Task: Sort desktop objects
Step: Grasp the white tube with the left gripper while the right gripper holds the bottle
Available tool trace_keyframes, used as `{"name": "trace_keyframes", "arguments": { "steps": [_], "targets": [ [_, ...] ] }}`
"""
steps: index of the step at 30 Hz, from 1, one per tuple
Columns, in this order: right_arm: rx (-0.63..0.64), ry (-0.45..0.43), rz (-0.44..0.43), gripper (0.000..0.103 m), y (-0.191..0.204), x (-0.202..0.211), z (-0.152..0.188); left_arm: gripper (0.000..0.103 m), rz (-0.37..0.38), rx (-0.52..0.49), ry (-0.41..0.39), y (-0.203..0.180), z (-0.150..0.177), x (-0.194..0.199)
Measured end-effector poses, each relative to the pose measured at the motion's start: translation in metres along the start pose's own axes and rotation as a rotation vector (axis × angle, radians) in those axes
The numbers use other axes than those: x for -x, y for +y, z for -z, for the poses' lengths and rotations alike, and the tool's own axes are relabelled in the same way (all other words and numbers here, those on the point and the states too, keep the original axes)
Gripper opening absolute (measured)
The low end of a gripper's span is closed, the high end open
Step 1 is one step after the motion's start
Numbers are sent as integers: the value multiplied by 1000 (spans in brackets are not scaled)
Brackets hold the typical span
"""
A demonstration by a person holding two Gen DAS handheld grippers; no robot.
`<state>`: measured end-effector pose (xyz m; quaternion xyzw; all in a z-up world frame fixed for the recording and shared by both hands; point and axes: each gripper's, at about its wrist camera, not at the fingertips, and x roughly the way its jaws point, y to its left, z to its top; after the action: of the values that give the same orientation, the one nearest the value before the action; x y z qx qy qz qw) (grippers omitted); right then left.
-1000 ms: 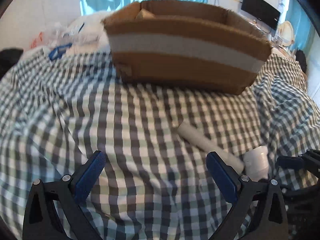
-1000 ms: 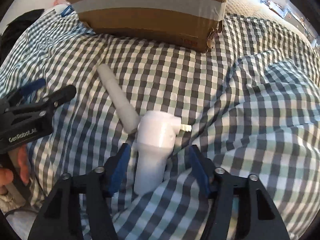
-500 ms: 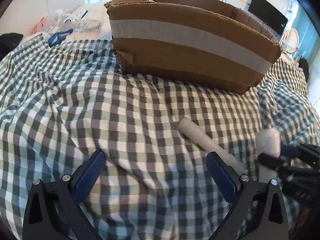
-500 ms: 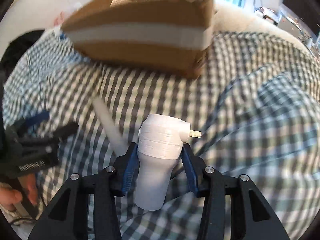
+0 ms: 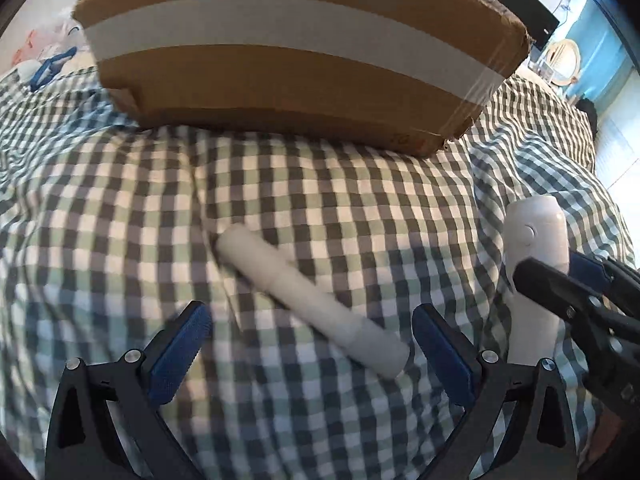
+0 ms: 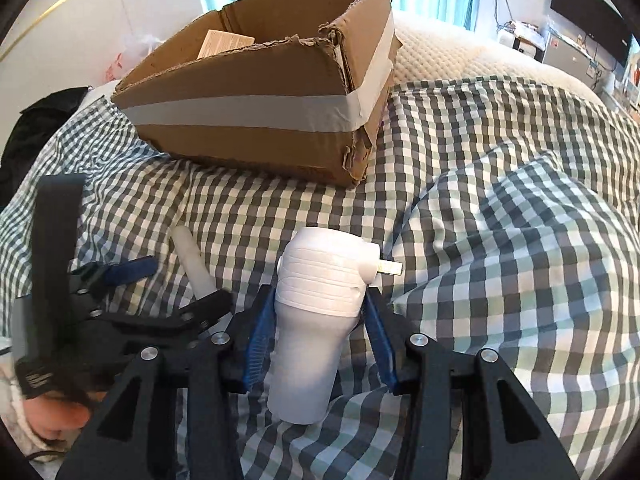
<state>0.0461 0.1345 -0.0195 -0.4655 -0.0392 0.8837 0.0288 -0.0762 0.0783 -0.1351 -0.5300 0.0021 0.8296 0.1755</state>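
Right gripper [image 6: 318, 322] jaws clamp the white plastic fitting [image 6: 316, 312]; its base is hidden. Left gripper [image 5: 308, 344] jaws gape empty around a blurred white tube [image 5: 312, 300] on the checked bed cover [image 5: 120, 208].

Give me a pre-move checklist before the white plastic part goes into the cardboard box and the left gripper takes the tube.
1. Right gripper clamped on the white plastic part: ok, both blue pads press its sides.
2. Part clear of the checked cloth: cannot tell, its lower end is close to the fabric.
3. Cardboard box open on top: ok, with a tan item inside at the far end.
4. Left gripper open: ok, nothing held.
5. White tube lined up: ok, it lies on the cloth between the fingers.
6. Grippers clear of each other: not ok, they nearly meet.
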Motion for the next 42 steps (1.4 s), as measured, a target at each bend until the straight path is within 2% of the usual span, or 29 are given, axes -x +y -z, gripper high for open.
{"name": "trace_keyframes", "arguments": {
  "steps": [3,4,5,6,7,11,15,19,27,31,35,42],
  "targets": [
    [-1,-2,-9,45,0,-1,0,103,-4,9,-26,2,-2,-9],
    [-3,-1,-10,45,0,-1,1,91,4,10,-44,2,-2,-9],
    [-5,1,-12,45,-1,-1,2,53,10,5,-51,3,-2,-10],
    [-7,1,-13,45,-2,-1,2,37,-8,-5,-32,3,-2,-12],
    [-8,1,-13,45,-2,-1,3,35,-17,-17,-23,4,-2,-13],
    [3,-6,0,45,0,2,5,19,40,-6,-33,11,4,-5],
    [9,-12,9,45,3,7,8,17,61,-8,-30,16,11,4],
    [13,-20,15,45,8,15,11,15,115,9,-67,19,15,18],
    [25,-28,-6,44,23,26,15,14,140,-13,-136,19,12,47],
    [34,-43,-11,44,28,34,15,12,180,-35,-174,12,11,60],
    [37,-64,-15,44,31,44,13,12,176,-55,-225,7,8,74],
    [61,-105,-32,44,38,61,3,12,134,-56,-267,8,2,92]
  ]
}}
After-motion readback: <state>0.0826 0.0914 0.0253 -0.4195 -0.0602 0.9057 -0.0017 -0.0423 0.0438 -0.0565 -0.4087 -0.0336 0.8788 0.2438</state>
